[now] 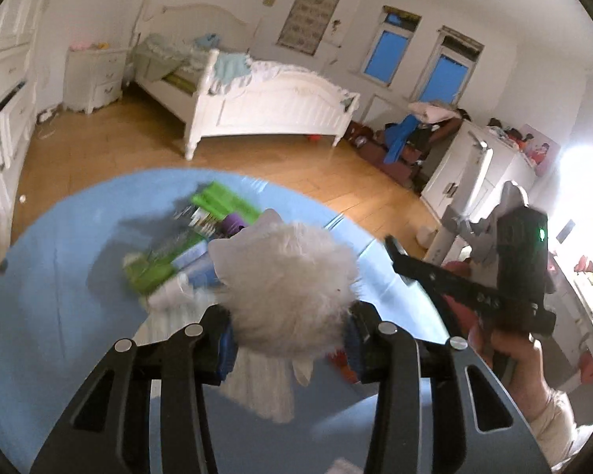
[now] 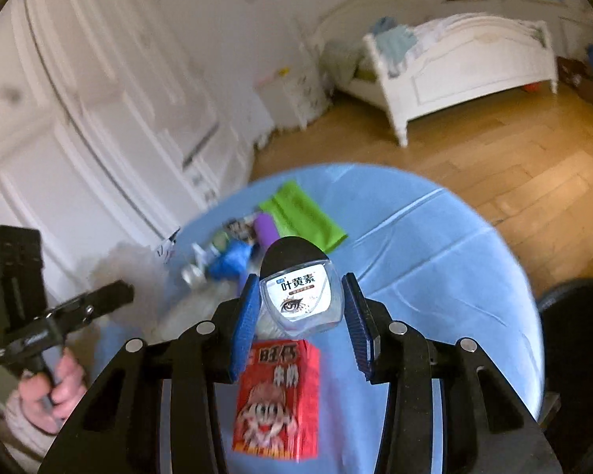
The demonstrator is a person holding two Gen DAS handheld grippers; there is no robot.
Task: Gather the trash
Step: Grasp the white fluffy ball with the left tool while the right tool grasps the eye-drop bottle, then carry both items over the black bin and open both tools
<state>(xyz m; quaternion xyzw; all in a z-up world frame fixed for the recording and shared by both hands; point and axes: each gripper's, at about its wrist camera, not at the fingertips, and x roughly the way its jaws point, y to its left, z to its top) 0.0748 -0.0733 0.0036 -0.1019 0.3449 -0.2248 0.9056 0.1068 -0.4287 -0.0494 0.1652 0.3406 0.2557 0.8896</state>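
Left gripper [image 1: 290, 339] clamps fluffy white ball [image 1: 292, 288]; only right wrist view shows right gripper [image 2: 302, 308] pinching eye-drop bottle [image 2: 298, 296] above red carton [image 2: 276, 399].

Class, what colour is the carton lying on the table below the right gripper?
Red carton; right wrist view.

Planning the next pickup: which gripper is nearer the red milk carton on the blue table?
Right. The right gripper, shut on a small eye-drop bottle, hangs just above the red milk carton. The left gripper, holding a white fluffy ball, is off to its side.
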